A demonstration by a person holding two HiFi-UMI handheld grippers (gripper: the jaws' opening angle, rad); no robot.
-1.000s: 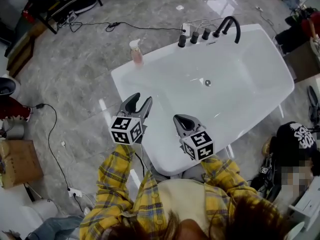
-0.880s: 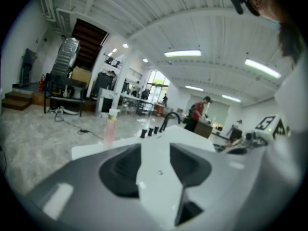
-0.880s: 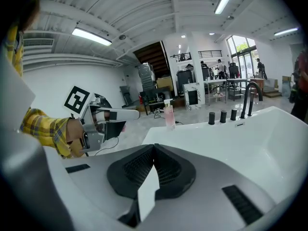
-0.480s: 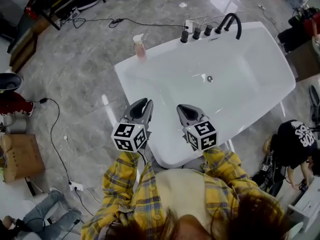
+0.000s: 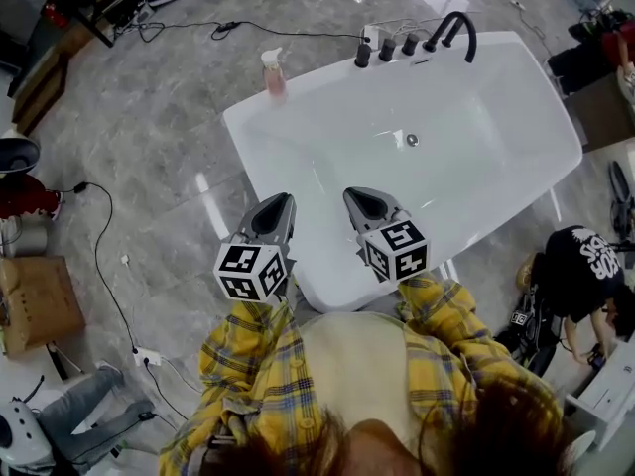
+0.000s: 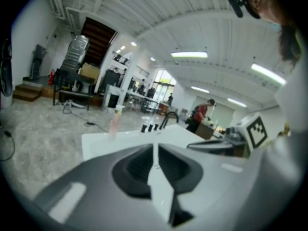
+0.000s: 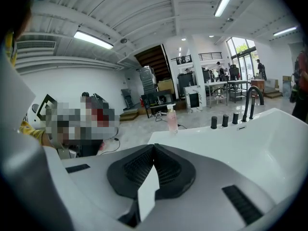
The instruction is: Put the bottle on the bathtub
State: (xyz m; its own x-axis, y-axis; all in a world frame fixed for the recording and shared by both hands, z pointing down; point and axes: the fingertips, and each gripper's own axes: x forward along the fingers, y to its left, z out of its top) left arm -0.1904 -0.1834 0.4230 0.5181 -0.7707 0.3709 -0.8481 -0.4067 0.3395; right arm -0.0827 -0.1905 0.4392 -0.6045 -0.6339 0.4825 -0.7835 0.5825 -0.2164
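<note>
Ahead of both grippers, across the length of the white basin, the bottle (image 5: 273, 72) stood upright on the far corner of the bathtub (image 5: 241, 137). It rested on the flat rim with its pump head up, so its long axis ran vertical. It was well apart from either tool.

The left gripper (image 5: 277, 206) hung at the near end of the tub, beside the rim. Its jaws had just been closing and met tip to tip with nothing between them. The right gripper (image 5: 366, 202), just to its right over the near rim, was likewise pressed together and empty.

In the left gripper view the bottle (image 6: 114, 121) lay ahead and a little to the left of the jaw line. In the right gripper view the bottle (image 7: 172, 119) sat almost straight along the jaws, a shade to the right. The black tap fittings (image 5: 451, 33) stood farther right along the same far rim.

Judging by this layout, the bottle already sat where the task wanted it. The left gripper looked the nearer of the two, being on the bottle's side of the tub. Any further reach would have called for spreading its jaws first and coming at the upright body from the side.
</note>
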